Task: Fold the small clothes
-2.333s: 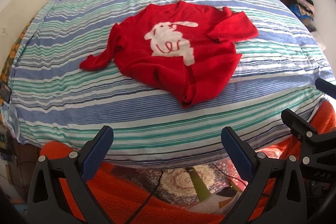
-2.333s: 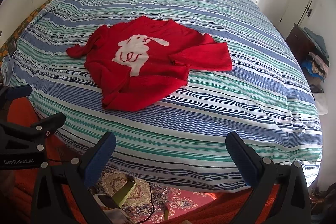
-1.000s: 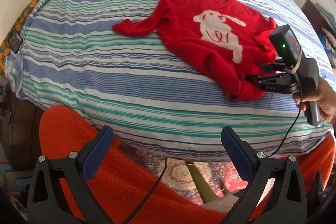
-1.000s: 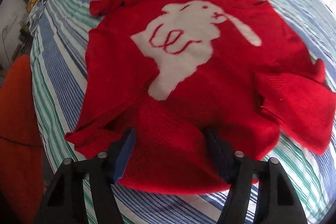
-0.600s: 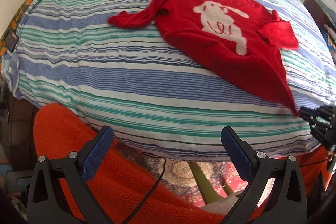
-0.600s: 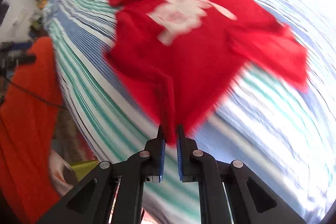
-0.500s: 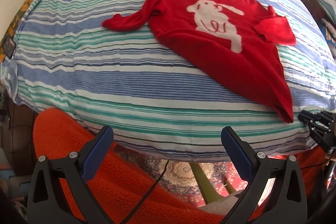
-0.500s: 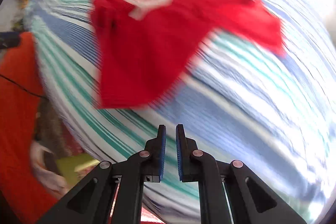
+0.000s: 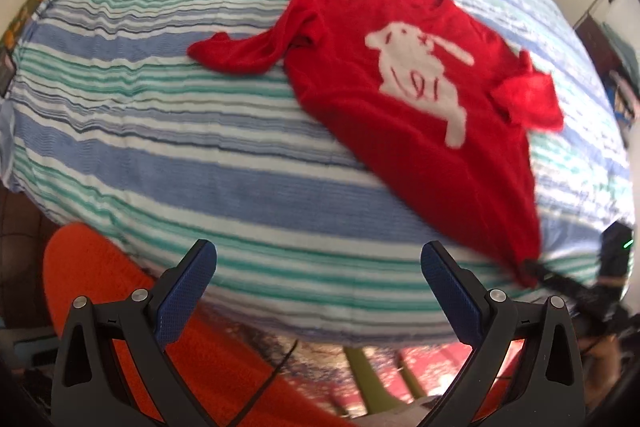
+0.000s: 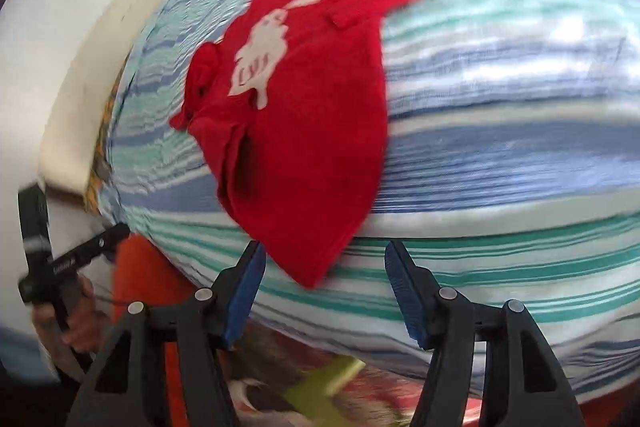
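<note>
The right gripper (image 10: 324, 287) has just let go; its jaws are opening, and the hem corner of the red sweater (image 10: 308, 147) lies between the pads without being pressed; a moment ago they were clamped on that corner and dragging it toward the near edge of the bed (image 10: 520, 187). The left gripper (image 9: 320, 291) hangs with its jaws wide apart and nothing between them. Beyond, the sweater now lies stretched out, front up, rabbit picture showing, on the striped cover; earlier its lower edge was bunched. One sleeve (image 9: 240, 53) trails off to the side and the other (image 9: 528, 99) is doubled over the body, so I judge the flattening half done and the folding not yet begun. No containers show.
</note>
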`<state>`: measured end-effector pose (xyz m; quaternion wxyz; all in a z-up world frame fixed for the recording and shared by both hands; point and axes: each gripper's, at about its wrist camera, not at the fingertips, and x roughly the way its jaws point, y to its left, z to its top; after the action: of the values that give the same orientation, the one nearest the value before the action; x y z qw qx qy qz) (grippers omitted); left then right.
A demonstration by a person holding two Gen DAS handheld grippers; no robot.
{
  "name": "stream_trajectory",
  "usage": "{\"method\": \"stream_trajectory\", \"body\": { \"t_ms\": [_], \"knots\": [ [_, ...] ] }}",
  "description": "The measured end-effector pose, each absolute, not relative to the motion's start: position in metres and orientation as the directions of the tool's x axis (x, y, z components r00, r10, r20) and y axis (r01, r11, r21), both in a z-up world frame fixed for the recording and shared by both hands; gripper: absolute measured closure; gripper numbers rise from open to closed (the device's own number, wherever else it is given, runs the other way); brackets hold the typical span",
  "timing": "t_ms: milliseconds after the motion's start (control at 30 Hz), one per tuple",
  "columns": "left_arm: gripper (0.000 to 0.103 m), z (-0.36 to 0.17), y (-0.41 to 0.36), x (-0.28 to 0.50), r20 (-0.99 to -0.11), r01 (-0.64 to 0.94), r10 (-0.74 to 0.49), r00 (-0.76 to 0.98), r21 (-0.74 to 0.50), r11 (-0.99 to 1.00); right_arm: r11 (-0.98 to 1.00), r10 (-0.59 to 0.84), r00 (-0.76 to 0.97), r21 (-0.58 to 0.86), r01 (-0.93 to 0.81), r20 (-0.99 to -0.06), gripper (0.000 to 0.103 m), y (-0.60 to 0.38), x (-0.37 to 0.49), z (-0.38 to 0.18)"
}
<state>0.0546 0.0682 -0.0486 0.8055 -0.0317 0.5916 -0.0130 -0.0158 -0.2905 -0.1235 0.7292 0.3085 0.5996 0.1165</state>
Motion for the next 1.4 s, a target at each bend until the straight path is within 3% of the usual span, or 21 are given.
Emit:
{"method": "stream_trajectory", "body": {
  "t_ms": [33, 133, 400, 600, 833, 967, 1067, 1200, 1400],
  "knots": [
    [0.001, -0.046, 0.069, 0.06, -0.948, -0.017, -0.064, 0.311, -0.073, 0.997, 0.777, 0.528, 0.249, 0.58, 0.243, -0.812, 0.042, -0.289, -0.014, -0.133],
    [0.001, -0.044, 0.062, 0.09, -0.935, 0.01, -0.071, 0.348, -0.072, 0.997, 0.795, 0.498, 0.264, 0.557, 0.242, -0.826, 0.059, -0.283, -0.012, -0.128],
    [0.001, -0.111, 0.003, 0.208, -0.983, 0.043, -0.103, 0.154, -0.098, 0.994, 0.813, 0.485, 0.293, 0.548, 0.198, -0.824, 0.06, -0.278, -0.026, -0.12],
    [0.002, -0.173, -0.013, 0.226, -0.976, 0.052, 0.219, 0.013, 0.219, 0.974, 0.844, 0.454, 0.294, 0.511, 0.16, -0.841, 0.06, -0.282, -0.025, -0.125],
    [0.002, -0.147, 0.065, 0.085, -0.991, 0.221, 0.132, -0.026, 0.123, 0.967, 0.827, 0.462, 0.314, 0.53, 0.186, -0.83, 0.06, -0.29, -0.026, -0.13],
    [0.002, -0.115, 0.13, 0.032, -0.998, 0.1, 0.066, 0.019, 0.068, 0.993, 0.842, 0.445, 0.304, 0.509, 0.179, -0.842, 0.06, -0.288, -0.025, -0.131],
    [0.001, -0.098, 0.149, 0.026, -0.991, -0.021, -0.06, 0.12, -0.063, 0.998, 0.858, 0.427, 0.296, 0.486, 0.167, -0.855, 0.058, -0.284, -0.021, -0.129],
    [0.002, -0.12, 0.132, 0.035, -0.955, -0.03, -0.263, 0.138, -0.27, 0.962, 0.829, 0.455, 0.32, 0.526, 0.189, -0.831, 0.057, -0.291, -0.019, -0.125],
    [0.004, -0.151, 0.13, 0.042, -0.889, -0.155, -0.432, 0.153, -0.453, 0.878, 0.669, 0.57, 0.398, 0.687, 0.283, -0.719, 0.057, -0.32, -0.042, -0.127]
  ]
}}
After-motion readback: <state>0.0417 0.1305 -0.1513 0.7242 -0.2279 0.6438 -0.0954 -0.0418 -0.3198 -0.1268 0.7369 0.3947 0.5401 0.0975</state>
